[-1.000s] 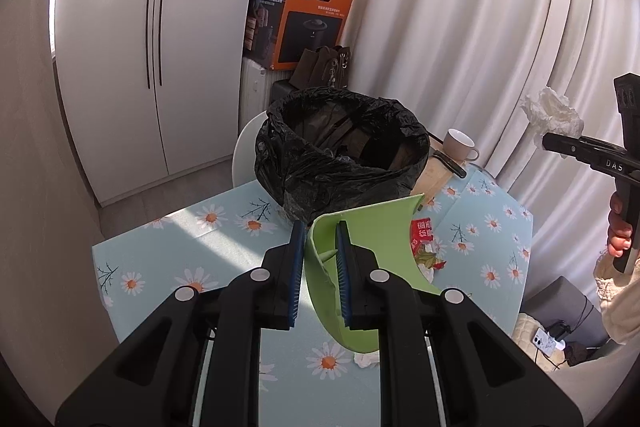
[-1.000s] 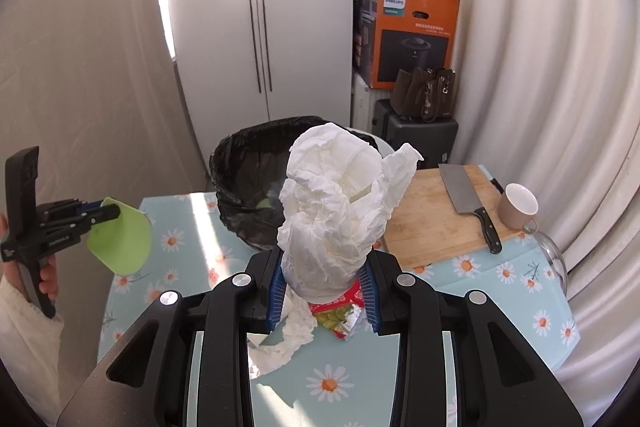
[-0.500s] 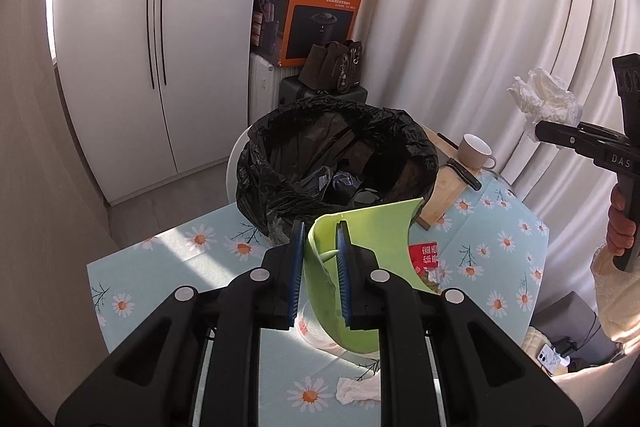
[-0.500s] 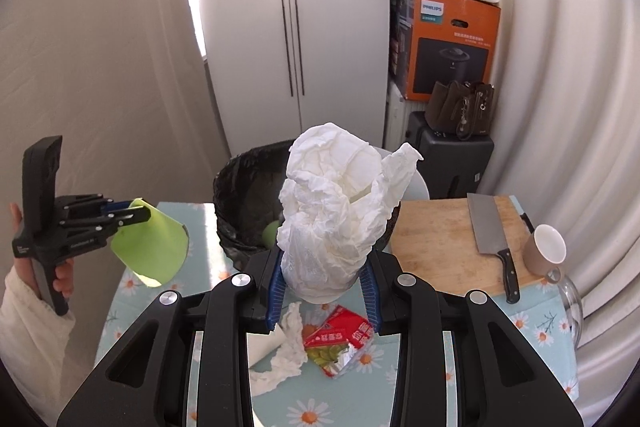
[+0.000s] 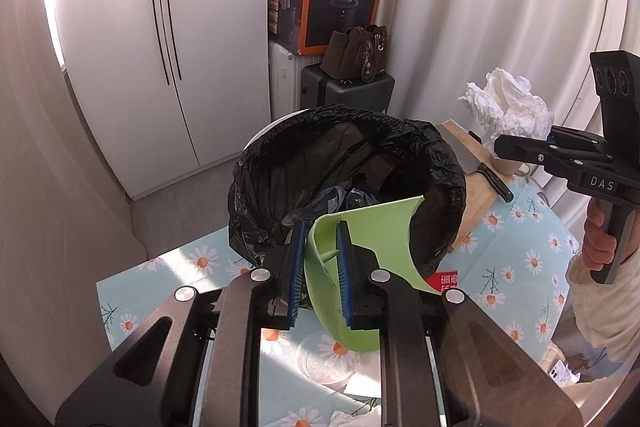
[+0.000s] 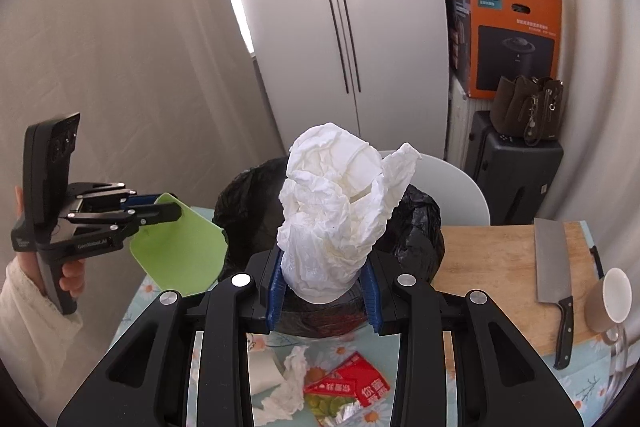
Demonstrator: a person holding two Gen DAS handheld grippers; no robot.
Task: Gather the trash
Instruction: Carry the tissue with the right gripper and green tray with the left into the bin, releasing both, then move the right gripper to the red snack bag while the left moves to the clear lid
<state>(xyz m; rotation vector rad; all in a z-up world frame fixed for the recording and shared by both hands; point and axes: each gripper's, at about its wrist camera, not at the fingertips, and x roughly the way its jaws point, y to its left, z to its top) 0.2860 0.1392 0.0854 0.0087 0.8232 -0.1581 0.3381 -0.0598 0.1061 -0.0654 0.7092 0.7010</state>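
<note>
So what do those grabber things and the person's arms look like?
Each hand-held gripper, left and right, is black plastic with blue ribbed pads, silver screws, a pistol handle and white lettering, "DAS" on the right one. The person's bare hands come out of fuzzy cream sleeves.

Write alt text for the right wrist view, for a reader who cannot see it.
The right gripper clamps a crumpled white tissue wad in front of a black-lined trash bin. To the left, the left gripper holds a green plastic piece; a red wrapper lies on the floral tablecloth below.

Left gripper (image 5: 318, 275) and right gripper (image 6: 324, 291) both clamped, raised.
</note>
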